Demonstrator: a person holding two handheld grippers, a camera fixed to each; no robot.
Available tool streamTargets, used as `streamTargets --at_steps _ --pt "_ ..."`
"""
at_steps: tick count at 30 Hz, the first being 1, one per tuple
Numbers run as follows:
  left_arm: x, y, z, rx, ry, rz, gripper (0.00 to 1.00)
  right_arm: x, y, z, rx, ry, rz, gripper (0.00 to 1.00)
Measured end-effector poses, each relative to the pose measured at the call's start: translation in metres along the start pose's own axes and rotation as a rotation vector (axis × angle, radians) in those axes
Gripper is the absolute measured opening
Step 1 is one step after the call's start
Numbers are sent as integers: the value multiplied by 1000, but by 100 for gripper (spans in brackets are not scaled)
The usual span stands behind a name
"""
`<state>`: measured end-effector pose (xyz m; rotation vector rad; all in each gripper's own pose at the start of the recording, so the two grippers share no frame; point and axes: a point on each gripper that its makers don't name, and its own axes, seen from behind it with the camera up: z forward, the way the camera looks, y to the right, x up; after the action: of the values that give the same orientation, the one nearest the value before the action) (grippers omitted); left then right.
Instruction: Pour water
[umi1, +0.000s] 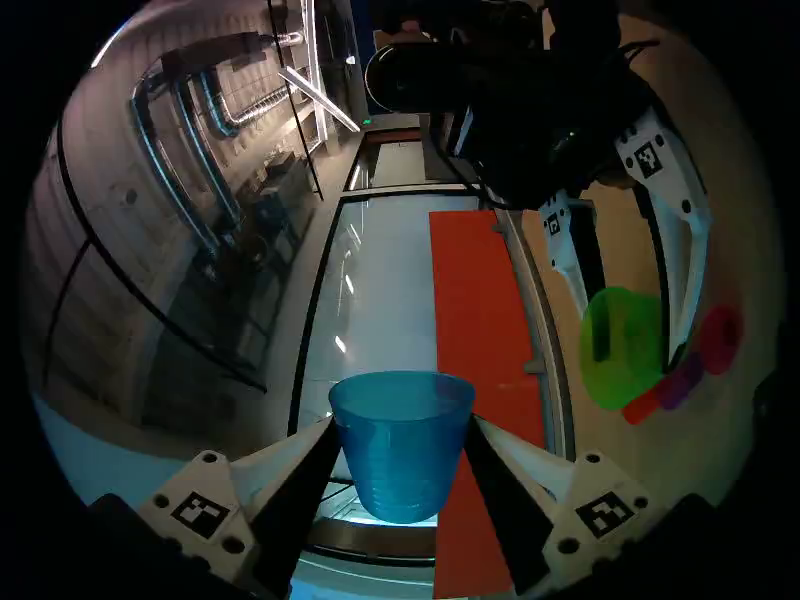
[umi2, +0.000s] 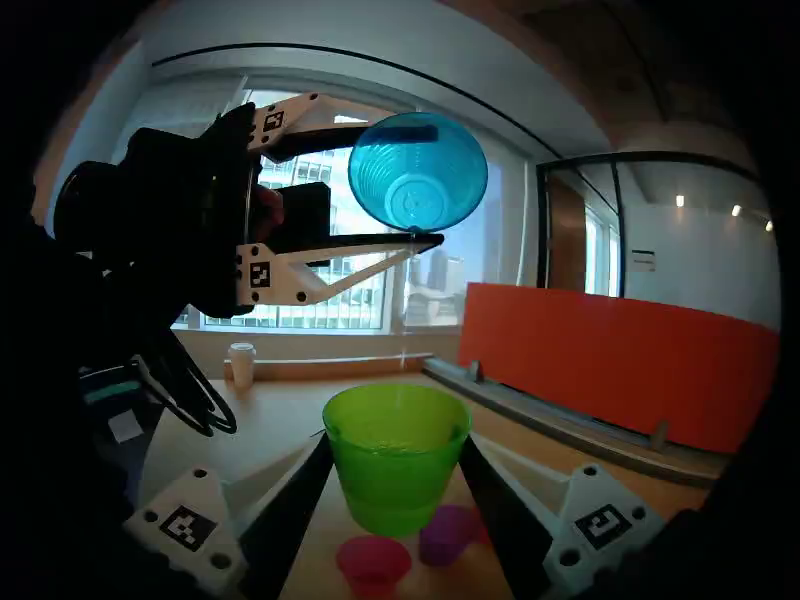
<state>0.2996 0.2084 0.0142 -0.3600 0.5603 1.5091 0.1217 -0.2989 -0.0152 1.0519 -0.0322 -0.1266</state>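
We judge a spill onto the table (umi2: 270, 410) likely if the tipped blue cup (umi2: 418, 185), clamped between the 2 fingers of the left gripper (umi1: 402, 428), drifts off the green cup (umi2: 395, 460). The right gripper (umi2: 395, 447) clamps that cup upright above the table, short of its window-side edge. Both cups are translucent; we cannot tell their fill.

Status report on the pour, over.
Left gripper shut on blue cup, tipped above green cup. Right gripper shut on green cup. Stream too faint to confirm. Pink cup and purple cup below; nothing between the cups.
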Motion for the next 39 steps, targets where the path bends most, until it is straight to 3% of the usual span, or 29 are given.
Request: streamTargets --at_steps 8,12,26,39 --pt "-5 0 3 -3 0 -35 83 0 0 0 -2 1 3 88" --pt "-9 3 4 -12 -8 -111 83 2 0 0 -5 5 3 88" --pt "-29 9 7 -49 -34 -676 83 4 4 -5 -13 16 11 88" --pt "-43 10 11 -47 -37 -1074 83 8 6 -6 -23 27 14 88"
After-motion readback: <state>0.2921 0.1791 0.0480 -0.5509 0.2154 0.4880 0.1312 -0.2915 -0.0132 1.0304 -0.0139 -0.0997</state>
